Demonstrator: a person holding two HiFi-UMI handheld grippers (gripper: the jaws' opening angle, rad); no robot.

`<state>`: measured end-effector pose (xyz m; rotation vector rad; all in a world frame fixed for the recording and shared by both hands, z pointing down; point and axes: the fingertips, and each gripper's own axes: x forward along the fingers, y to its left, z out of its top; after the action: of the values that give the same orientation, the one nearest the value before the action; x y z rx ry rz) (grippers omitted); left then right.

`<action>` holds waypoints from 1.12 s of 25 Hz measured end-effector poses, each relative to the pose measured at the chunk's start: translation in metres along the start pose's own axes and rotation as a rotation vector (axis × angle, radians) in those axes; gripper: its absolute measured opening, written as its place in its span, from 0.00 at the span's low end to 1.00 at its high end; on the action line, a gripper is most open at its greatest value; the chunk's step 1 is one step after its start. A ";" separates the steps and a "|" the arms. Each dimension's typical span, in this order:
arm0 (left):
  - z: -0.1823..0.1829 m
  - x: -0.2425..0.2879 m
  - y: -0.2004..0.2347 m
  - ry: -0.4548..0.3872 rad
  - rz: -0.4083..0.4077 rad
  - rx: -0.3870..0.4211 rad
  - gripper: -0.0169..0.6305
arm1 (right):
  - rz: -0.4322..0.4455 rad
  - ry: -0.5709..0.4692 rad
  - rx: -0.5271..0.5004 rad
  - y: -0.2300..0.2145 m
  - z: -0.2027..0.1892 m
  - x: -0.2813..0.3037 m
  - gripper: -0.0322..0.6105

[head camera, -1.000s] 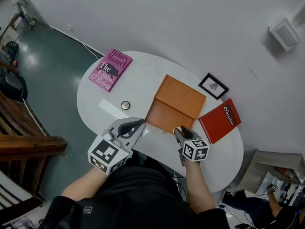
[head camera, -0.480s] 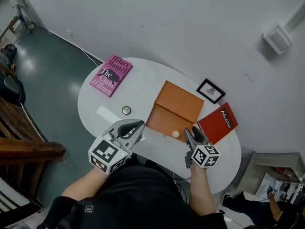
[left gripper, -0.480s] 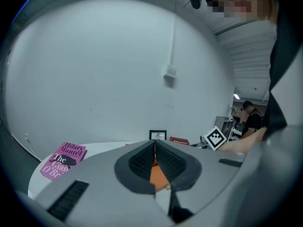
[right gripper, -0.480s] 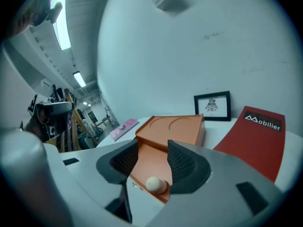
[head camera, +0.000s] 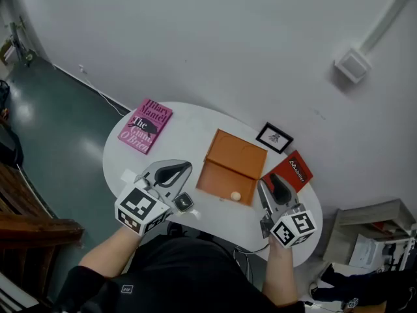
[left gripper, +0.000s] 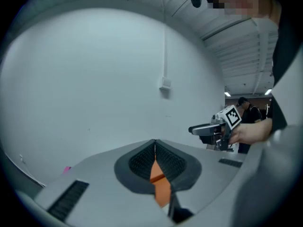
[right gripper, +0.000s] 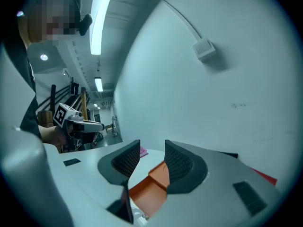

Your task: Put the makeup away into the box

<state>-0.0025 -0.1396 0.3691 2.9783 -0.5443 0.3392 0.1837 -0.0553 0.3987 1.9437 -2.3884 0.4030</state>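
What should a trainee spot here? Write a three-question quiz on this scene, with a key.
1. Multiple choice: what lies inside the open orange box?
A) a small pale round item
B) a hairbrush
C) a pair of scissors
2. True or false: the red book lies on the table, outside the box.
3. Fill in: in the head view, the pink book lies toward the table's ___ end.

Key: 1 A; 2 true; 3 left.
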 end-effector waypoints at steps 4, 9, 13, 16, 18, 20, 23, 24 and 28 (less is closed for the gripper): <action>0.016 -0.007 0.017 -0.042 -0.019 0.032 0.05 | -0.058 -0.112 -0.118 0.034 0.040 -0.013 0.18; 0.000 -0.013 0.020 -0.051 -0.013 -0.024 0.05 | -0.054 -0.142 -0.178 0.071 0.038 -0.025 0.12; -0.022 -0.028 0.005 -0.032 0.017 -0.117 0.05 | -0.003 -0.108 -0.169 0.087 0.016 -0.035 0.11; -0.032 -0.030 -0.003 0.010 0.036 -0.127 0.05 | 0.014 -0.113 -0.147 0.084 0.010 -0.041 0.11; -0.035 -0.029 -0.010 0.035 0.047 -0.109 0.05 | 0.034 -0.107 -0.139 0.083 0.004 -0.045 0.11; -0.039 -0.027 -0.016 0.060 0.063 -0.094 0.05 | 0.063 -0.091 -0.119 0.083 -0.009 -0.045 0.11; -0.046 -0.024 -0.026 0.097 0.077 -0.099 0.05 | 0.116 -0.035 -0.068 0.090 -0.041 -0.041 0.11; -0.047 -0.023 -0.029 0.102 0.079 -0.099 0.05 | 0.136 -0.013 -0.061 0.094 -0.050 -0.039 0.11; -0.061 -0.023 -0.026 0.126 0.071 -0.078 0.05 | 0.174 0.046 -0.052 0.105 -0.072 -0.023 0.11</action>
<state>-0.0263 -0.0995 0.4217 2.8444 -0.6350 0.4958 0.0777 0.0018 0.4458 1.6936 -2.5202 0.3834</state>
